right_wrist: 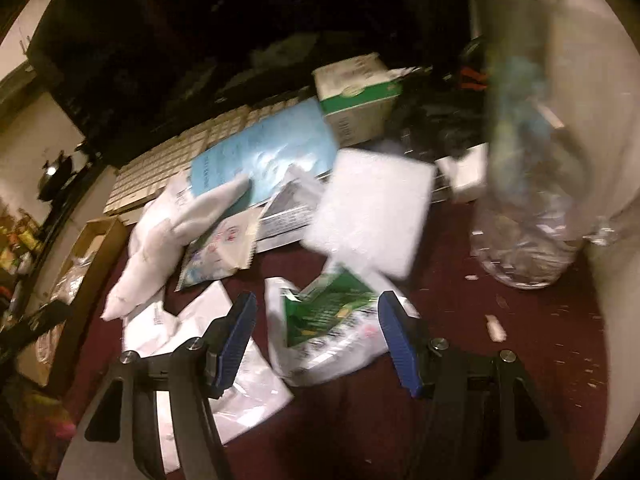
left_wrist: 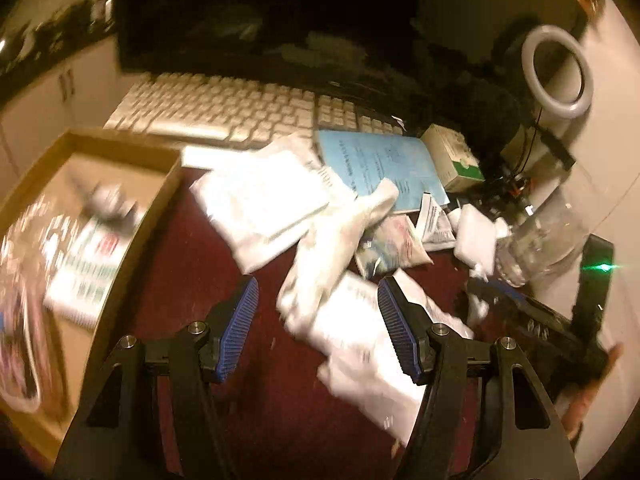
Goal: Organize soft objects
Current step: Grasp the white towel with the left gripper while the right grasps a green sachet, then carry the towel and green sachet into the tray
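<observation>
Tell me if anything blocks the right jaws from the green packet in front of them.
Nothing visible does. The right gripper is open, and the green packet lies on the red mat directly ahead, between the jaws. A white pad lies just beyond it and overlaps its far edge, not the near side.

A limp white sock [right_wrist: 176, 236] lay stretched across flat white soft packets [left_wrist: 260, 208], its toe on a blue booklet [right_wrist: 272, 148]. Beside it sat a small printed sachet [right_wrist: 220, 252]. A crumpled green-and-white pouch [right_wrist: 328, 320] rested on the maroon surface [right_wrist: 460, 340], a white foam pad [right_wrist: 372, 212] just behind it.
</observation>
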### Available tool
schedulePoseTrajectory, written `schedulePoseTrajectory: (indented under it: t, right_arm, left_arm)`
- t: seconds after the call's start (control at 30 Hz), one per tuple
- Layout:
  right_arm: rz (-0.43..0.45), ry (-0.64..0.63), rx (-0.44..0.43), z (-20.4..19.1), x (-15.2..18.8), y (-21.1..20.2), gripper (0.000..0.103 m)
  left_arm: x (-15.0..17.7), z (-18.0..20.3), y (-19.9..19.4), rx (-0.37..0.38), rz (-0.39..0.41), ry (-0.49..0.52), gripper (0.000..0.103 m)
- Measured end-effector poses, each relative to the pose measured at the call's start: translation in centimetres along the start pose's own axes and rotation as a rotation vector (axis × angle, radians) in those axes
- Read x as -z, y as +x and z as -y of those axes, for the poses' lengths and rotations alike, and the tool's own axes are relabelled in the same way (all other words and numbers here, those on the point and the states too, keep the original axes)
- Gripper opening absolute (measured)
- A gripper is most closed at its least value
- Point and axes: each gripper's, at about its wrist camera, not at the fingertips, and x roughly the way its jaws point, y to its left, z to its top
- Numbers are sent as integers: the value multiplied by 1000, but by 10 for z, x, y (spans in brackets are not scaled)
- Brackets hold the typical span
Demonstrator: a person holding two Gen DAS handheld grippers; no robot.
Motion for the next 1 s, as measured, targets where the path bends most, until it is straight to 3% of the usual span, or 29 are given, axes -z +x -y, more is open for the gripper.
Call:
schedulePoseTrajectory:
  t: [0.13, 0.27, 0.33, 0.37, 0.5, 0.73, 0.83, 1.0]
  right_arm:
    - [-8, -56, 52, -13, 2, 9, 69]
    - [-9, -44, 57, -11, 1, 8, 65]
    - [2, -36, 83, -8, 2, 6, 52]
    - [8, -29, 84, -6, 3, 4, 40]
    - [33, -25, 72, -2, 11, -4, 21]
    - [120, -2, -35, -6, 20, -34, 20]
    - [151, -13, -120, -16, 19, -46, 20]
    - [125, -122, -235, -63, 17, -46, 20]
  left_arm:
    - [-19, 28, 51, -137, -29, 140, 63]
    - [-25, 33, 84, -151, -56, 162, 61]
    - [-26, 25, 89, -155, -51, 124, 45]
    - [-26, 19, 86, -124, -43, 99, 39]
    - [-22, 5, 61, -81, 10, 62, 33]
    - [1, -28, -11, 93, 108, -141, 33]
    - [17, -36, -32, 97, 133, -188, 33]
    - [46, -69, -78, 68, 205, -302, 33]
